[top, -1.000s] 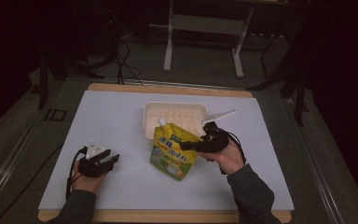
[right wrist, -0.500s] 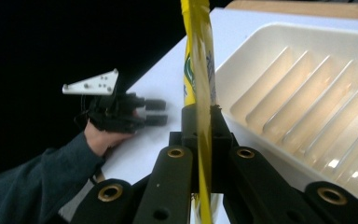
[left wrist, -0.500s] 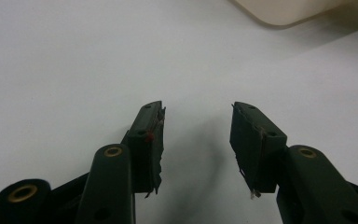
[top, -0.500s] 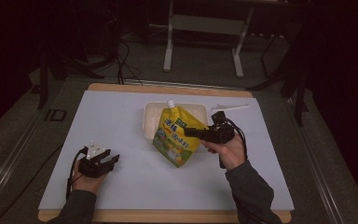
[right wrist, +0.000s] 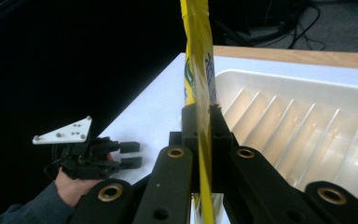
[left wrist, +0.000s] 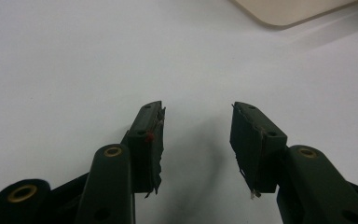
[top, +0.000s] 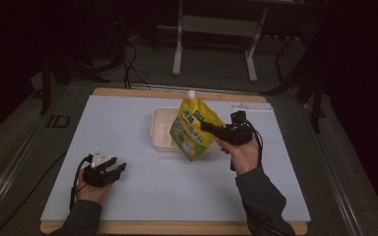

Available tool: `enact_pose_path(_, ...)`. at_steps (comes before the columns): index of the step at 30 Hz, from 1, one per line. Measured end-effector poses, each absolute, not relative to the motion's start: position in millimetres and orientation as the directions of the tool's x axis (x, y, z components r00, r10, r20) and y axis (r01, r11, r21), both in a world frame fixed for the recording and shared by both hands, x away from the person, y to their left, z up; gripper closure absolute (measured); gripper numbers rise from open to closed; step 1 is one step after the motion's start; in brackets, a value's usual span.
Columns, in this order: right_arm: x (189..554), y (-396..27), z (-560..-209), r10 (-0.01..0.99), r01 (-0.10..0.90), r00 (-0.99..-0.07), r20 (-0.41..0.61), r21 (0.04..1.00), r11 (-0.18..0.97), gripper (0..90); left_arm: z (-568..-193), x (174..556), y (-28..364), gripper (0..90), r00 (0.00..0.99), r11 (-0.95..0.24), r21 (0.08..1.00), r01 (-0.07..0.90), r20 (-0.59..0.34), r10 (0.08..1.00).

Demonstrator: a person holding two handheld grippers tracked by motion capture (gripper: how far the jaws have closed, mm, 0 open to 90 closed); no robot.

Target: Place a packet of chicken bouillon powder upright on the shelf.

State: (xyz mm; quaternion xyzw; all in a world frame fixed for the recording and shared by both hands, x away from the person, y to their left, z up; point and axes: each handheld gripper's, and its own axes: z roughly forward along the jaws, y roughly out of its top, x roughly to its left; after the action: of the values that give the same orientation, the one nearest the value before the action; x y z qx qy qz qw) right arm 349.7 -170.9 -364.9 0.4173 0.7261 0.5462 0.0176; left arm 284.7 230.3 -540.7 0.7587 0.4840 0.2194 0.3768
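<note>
Lifted higher over the tray, a yellow pouch is pinched by the right gripper, likely awaiting lowering inside; the left gripper is held agape.

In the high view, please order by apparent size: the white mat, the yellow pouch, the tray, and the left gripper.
1. White mat
2. Yellow pouch
3. Left gripper
The beige tray is partly hidden behind the pouch, so I cannot rank it against the pouch.

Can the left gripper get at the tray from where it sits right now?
Probably yes. The left gripper rests open on the white mat, with bare mat between it and the tray. The yellow pouch, pinched by the right gripper, hangs over the tray's far side, leaving the near corner free.
</note>
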Motion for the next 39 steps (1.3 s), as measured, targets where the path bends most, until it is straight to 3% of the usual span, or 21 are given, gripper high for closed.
enact_pose_path(9, 350.0, -168.2, -364.0, 0.678, 0.556, -0.623, 0.391, 0.831, 0.032, 90.0, -540.6, 284.8, 230.7, 53.6, 0.436, -0.247, 0.785, 0.569, -0.034, 0.899)
enact_pose_path(39, 357.0, -166.7, -367.0, 0.769, 0.503, -0.503, 0.395, 0.857, -0.111, 90.0, -540.1, 286.9, 230.2, 52.8, 0.425, -0.247, 0.790, 0.561, -0.019, 0.905)
